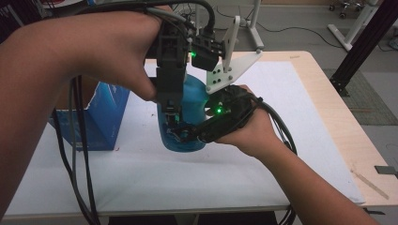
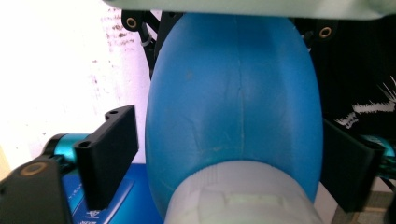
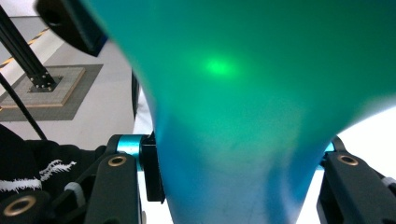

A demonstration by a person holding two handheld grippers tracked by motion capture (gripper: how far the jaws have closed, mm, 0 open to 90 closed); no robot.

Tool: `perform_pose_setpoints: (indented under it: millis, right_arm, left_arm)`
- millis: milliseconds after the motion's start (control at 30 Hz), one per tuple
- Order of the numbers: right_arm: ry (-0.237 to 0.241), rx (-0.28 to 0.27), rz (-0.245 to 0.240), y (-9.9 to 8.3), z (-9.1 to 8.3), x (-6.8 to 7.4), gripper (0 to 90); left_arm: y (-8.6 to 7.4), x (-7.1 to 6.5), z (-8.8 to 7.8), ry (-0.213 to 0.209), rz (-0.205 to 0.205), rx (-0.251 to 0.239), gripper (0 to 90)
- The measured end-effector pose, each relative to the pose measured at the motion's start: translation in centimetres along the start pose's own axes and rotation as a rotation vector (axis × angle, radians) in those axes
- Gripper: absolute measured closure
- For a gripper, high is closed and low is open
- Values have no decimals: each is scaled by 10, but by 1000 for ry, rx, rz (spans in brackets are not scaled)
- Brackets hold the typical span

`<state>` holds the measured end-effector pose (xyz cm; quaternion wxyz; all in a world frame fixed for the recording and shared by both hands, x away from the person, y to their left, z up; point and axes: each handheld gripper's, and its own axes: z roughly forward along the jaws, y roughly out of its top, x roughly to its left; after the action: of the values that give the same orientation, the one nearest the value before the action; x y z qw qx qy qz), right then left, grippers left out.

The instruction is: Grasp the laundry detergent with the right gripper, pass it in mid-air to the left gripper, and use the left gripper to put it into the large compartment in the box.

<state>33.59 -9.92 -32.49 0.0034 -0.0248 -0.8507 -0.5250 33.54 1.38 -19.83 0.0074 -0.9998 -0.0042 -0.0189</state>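
Observation:
A blue plastic bottle [image 1: 193,96] is held over the white mat, its grey cap [image 2: 238,198] toward the left gripper's camera. My right gripper [image 1: 187,136] comes in from the right and is shut on the bottle's narrow waist [image 3: 243,177], with a pad [image 3: 150,172] pressing on each side. My left gripper [image 1: 172,123] points down from above with the bottle's wide body [image 2: 233,102] between its jaws. Its left pad [image 2: 109,154] stands a sliver off the bottle wall, while the right pad [image 2: 348,168] sits close against it.
A blue cardboard box [image 1: 101,117] stands at the left of the white mat [image 1: 211,178], close behind the left arm. The wooden table [image 1: 338,117] extends to the right. Cables hang from both grippers. A black frame post [image 1: 361,42] rises at the far right.

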Motion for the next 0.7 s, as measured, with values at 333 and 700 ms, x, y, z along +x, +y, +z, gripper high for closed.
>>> perform_pose_setpoints:
  millis: [333, 700]
  right_arm:
    - [2, -5, 3, 0, 0, 0, 457]
    - [10, -9, 7, 0, 0, 1, 458]
  left_arm:
    - [3, -1, 1, -3, 1, -3, 220]
    - [3, 0, 0, -4, -6, 1, 294]
